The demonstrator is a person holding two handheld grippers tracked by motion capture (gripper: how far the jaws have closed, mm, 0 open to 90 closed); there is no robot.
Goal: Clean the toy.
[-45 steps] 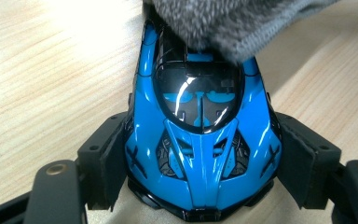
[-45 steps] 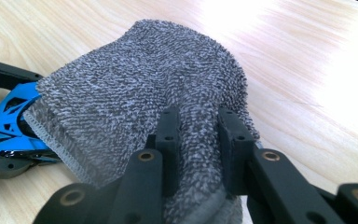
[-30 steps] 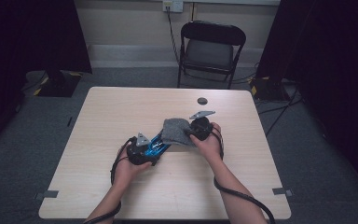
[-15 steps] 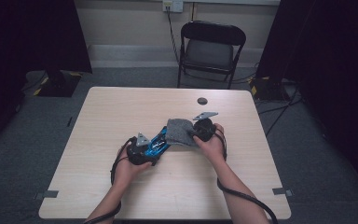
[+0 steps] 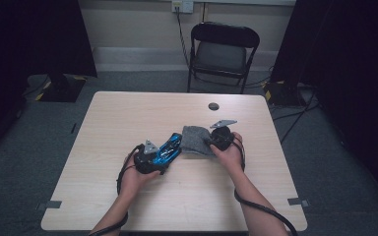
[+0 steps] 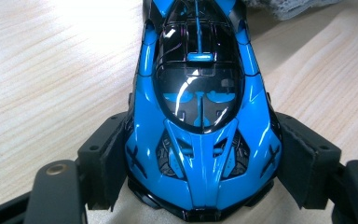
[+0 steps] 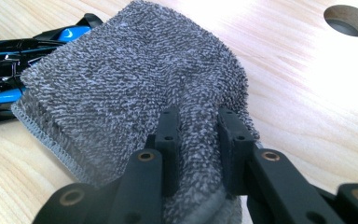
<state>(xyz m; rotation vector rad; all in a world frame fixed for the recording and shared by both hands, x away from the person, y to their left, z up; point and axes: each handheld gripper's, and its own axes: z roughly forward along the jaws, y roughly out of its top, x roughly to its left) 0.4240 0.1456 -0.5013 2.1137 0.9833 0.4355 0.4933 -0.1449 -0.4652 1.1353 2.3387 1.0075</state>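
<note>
Toy car [image 6: 200, 116], blue and black, lies near the table's [image 5: 103, 196] middle, its broad end clamped between the pads of the left gripper [image 6: 200, 182], whose jaws stand wide around the body. At about three o'clock from it, the right gripper [image 7: 198, 140] pinches a folded grey towel [image 7: 130, 88], which has slid a little over the car's far end since a second ago, while the car has kept its place. Wiping seems under way, with the car held steady.

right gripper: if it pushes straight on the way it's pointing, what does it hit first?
Probably the blue toy car. The right gripper is shut on the grey cloth, which goes with it; the car lies just past the cloth's far edge, though depth is unclear.
</note>
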